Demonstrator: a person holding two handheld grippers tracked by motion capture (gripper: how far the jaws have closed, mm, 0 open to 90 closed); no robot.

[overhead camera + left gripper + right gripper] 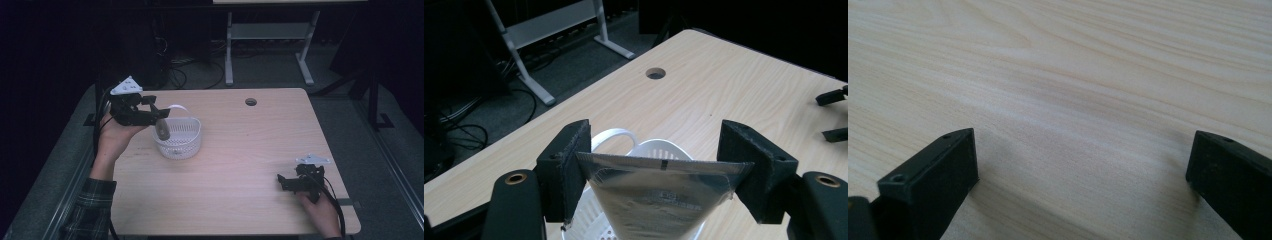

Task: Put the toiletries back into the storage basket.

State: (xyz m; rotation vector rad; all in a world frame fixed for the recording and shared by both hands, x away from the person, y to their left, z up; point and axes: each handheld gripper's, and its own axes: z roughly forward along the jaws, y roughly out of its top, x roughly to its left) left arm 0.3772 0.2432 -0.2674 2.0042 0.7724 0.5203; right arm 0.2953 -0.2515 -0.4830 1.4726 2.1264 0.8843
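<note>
The left gripper (659,167) grasps a silvery foil pouch (659,200) across its sealed top edge, both pads pressing on the two ends of the seam, so the pouch hangs below the jaws. Taking the white slotted basket (178,137) as landmark: the pouch (162,130) hangs just over the basket's left rim, its lower end already within the opening, and the left gripper (159,116) sits above and to the left of that rim. The basket's loop handle (176,107) sticks out on its far side. The step in hand looks like dropping the pouch into the basket. To do it well, carry the pouch a little further toward the basket's centre so the whole pouch clears the rim, keep it hanging straight, lower it until its bottom nears the mesh floor, and only then spread the jaws; letting go over the rim risks it tipping out onto the wooden table (250,150). The right gripper (282,181) rests on the table well to the right of the basket and nearer the person, its jaws wide apart with nothing but bare wood between them (1078,165).
</note>
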